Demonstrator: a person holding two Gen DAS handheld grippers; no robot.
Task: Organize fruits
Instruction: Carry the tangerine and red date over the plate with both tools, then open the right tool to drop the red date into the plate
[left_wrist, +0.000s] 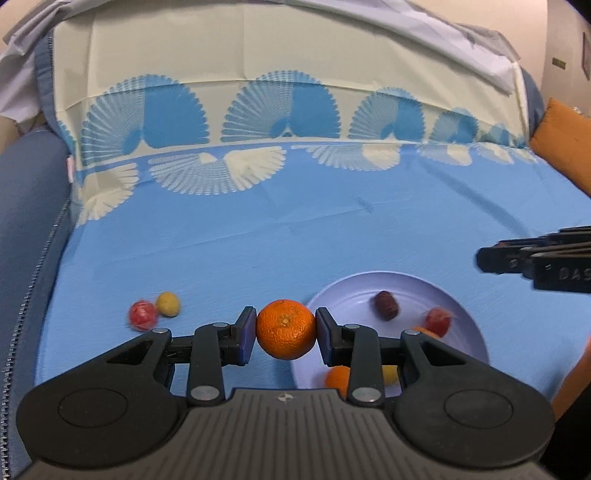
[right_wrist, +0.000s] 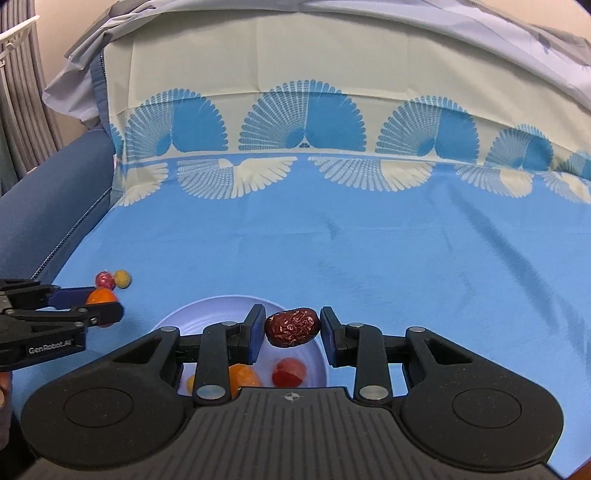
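left gripper (left_wrist: 286, 334) is clamping a round orange tangerine (left_wrist: 286, 329) between its blue pads, holding it just past the left rim of the pale lavender round plate (left_wrist: 469, 325). right gripper (right_wrist: 293, 328) is pinching a wrinkled dark red jujube (right_wrist: 293, 328) by its ends, hanging over the same plate. already lying on the plate: a red round fruit (right_wrist: 289, 372), an orange one (right_wrist: 243, 374), a small yellow one (right_wrist: 190, 384) and, in the left view, another dark jujube (left_wrist: 386, 305). a red ball fruit (left_wrist: 142, 314) and a yellow ball fruit (left_wrist: 168, 304) are sitting touching on the cloth, left of the plate. surface is a light blue tablecloth with white and blue fan print (left_wrist: 258, 236), draping over a blue sofa (left_wrist: 29, 229); orange cushion (left_wrist: 565, 147) at the right.
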